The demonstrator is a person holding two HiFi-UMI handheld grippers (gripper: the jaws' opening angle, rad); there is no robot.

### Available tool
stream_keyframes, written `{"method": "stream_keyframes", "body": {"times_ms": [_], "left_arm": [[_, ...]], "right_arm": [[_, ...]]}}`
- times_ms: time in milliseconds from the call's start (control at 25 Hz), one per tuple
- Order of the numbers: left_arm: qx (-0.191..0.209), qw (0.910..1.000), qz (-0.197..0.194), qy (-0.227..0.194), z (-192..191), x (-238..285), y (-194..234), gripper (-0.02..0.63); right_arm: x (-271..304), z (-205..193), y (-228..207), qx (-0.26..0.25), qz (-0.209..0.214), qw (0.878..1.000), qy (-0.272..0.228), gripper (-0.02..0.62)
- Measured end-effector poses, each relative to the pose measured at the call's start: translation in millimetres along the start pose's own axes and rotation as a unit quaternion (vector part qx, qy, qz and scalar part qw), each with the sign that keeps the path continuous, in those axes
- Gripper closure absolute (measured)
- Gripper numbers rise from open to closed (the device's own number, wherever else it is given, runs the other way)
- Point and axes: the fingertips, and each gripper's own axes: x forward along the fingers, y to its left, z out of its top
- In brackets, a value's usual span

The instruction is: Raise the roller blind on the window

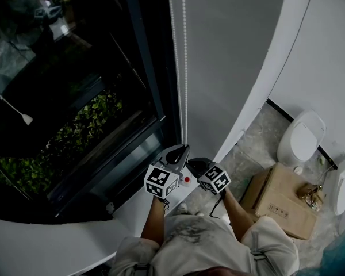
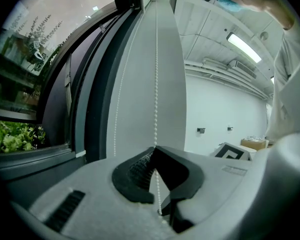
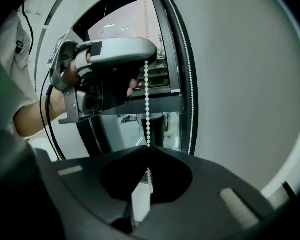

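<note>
The grey roller blind (image 1: 236, 50) hangs beside the dark window, and its white bead chain (image 1: 184, 68) drops in two strands along the blind's edge. My left gripper (image 1: 181, 150) is shut on one strand; the chain (image 2: 156, 84) runs straight down into the closed tips (image 2: 154, 149). The second strand (image 2: 117, 114) hangs loose to the left of it. Just below, my right gripper (image 1: 191, 163) is shut on the same strand (image 3: 147, 104), which enters its tips (image 3: 149, 148) from the left gripper (image 3: 149, 51) above.
The dark window frame (image 1: 155, 85) stands left of the chain, with green plants (image 1: 86, 125) outside. A white sill (image 1: 57, 240) runs below. On the floor at the right are a cardboard box (image 1: 279, 200) and a white toilet (image 1: 302, 138).
</note>
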Motion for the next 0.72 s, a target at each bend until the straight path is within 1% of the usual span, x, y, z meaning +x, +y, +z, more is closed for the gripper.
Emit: {"method": "stream_keyframes", "body": {"times_ms": [120,320,520,720], "left_arm": [[0.006,1.0,0.002,-0.005,6,-2,0,0.595],[0.002,0.9999,0.003,-0.014,9,-5,-1,0.594],[0.0,0.9997,0.002,-0.022,11,-8,0,0.592],[-0.002,0.9996,0.005,-0.027,9,-10,3,0.59]], "right_arm": [[0,4,-4,-0.003,-0.014,1.0,-0.007,0.583],[-4,7,-3,-0.001,-0.024,1.0,-0.019,0.581],[-3,10,-3,-0.01,-0.032,0.999,-0.022,0.58],[-9,15,-5,-0.019,-0.05,0.998,-0.029,0.577]]}}
